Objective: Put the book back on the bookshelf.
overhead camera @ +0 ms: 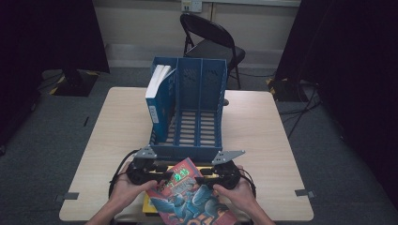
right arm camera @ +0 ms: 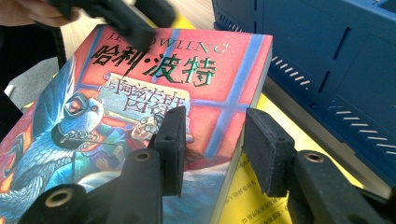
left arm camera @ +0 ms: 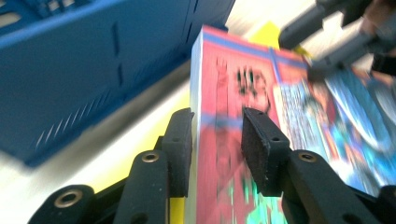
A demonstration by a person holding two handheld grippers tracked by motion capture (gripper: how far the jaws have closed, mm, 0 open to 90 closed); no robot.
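The fingers (left arm camera: 180, 149) of the left gripper (left arm camera: 217, 140) stood on either side of the red-and-blue paperback (left arm camera: 243, 112): one pad lay against the white page edge and the other sat over the red cover, so the jaws bracketed the book's left edge, though the blur left it unclear whether the pads truly pressed. In the right gripper view the right gripper (right arm camera: 212, 144) straddled the book's right edge, one pad over the illustrated cover (right arm camera: 154, 93) and the other beyond the page block, with a visible gap between that pad and the pages, so the jaws were apart and not clamping. From the high view the paperback (overhead camera: 190, 197) lay at the near edge of the table (overhead camera: 263, 136), angled with its red top corner pointing toward the blue file rack (overhead camera: 190, 112) just beyond it, and both hands (overhead camera: 126, 187) came in from the near side with a gripper at each side of the book. A yellow sheet or thin book (right arm camera: 261, 186) lay under the paperback, touching it and showing past its right edge. In the rack's left compartment a blue-and-white book (overhead camera: 157, 93) stood leaning; the other compartments showed their slatted floor. A black folding chair (overhead camera: 211, 40) stood beyond the far edge of the table.
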